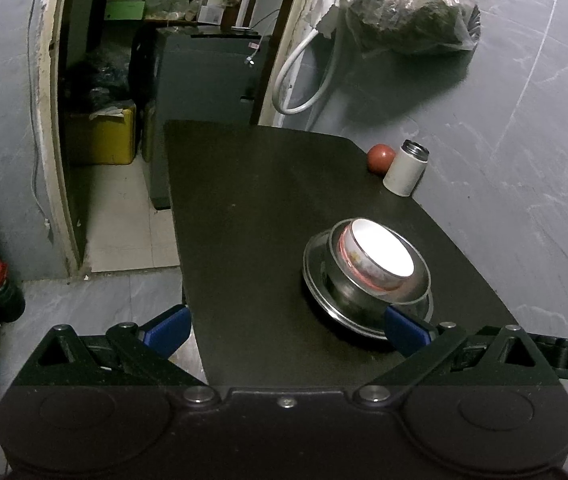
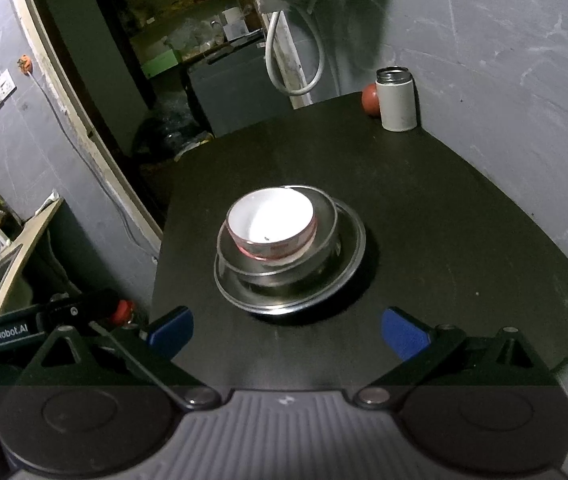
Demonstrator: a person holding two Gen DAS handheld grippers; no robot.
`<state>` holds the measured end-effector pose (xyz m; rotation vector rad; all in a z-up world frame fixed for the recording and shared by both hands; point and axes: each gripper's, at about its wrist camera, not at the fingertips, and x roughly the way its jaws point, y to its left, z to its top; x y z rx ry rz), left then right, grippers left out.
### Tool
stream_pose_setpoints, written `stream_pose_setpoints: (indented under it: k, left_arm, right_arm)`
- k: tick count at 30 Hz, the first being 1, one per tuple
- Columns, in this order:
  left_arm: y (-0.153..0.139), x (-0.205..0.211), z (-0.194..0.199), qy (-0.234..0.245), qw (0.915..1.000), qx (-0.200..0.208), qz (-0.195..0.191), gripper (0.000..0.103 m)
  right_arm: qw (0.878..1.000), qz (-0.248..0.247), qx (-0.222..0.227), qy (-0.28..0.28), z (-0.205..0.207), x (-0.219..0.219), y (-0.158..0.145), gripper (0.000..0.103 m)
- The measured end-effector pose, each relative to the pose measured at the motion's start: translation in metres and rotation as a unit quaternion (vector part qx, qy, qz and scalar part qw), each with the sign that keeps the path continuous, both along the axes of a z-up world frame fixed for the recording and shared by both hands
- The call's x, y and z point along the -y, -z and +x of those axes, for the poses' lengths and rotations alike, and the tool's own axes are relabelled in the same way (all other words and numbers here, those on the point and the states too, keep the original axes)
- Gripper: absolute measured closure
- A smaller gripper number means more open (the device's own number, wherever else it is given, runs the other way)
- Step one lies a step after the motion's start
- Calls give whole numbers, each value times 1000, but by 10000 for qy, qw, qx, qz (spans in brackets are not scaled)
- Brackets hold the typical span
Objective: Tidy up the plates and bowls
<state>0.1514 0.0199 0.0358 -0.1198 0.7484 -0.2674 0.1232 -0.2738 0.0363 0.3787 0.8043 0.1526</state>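
A white flask (image 2: 397, 100) with a metal mouth stands at the far corner of the black table (image 2: 464, 220), a red ball (image 2: 370, 98) (perhaps a fruit) just beside it. A bagged bundle (image 1: 412, 8) and a looped white hose (image 1: 304, 76) hang on the grey wall.

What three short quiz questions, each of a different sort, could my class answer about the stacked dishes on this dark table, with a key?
1. True or false: the white bowl sits inside the metal bowl.
2. Multiple choice: what lies at the bottom of the stack? A) a metal plate B) a wooden tray C) a folded cloth
3. Fill in: beside the white cup at the far corner of the table lies a red ____.

Key
1. True.
2. A.
3. Ball. It touches or nearly touches the cup. The left tongs and the right tongs both stand open and hold nothing.
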Motion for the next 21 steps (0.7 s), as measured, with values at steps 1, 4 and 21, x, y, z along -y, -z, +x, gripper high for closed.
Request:
stream_pose_setpoints:
  k: [1,4,21]
  left_arm:
    - [0,0,-1,5,10000,-2,1,1]
    - [1,1,-7,8,10000,-2,2,1]
    - [1,11,-28,140,9990,308,303,1]
  right_arm:
    - [10000,-6,-8,-2,-2,1,1,0]
    - [10000,-24,-10,-1,-7,3,1,0]
    - [9999,-120,85,-49,-25,7,3,0]
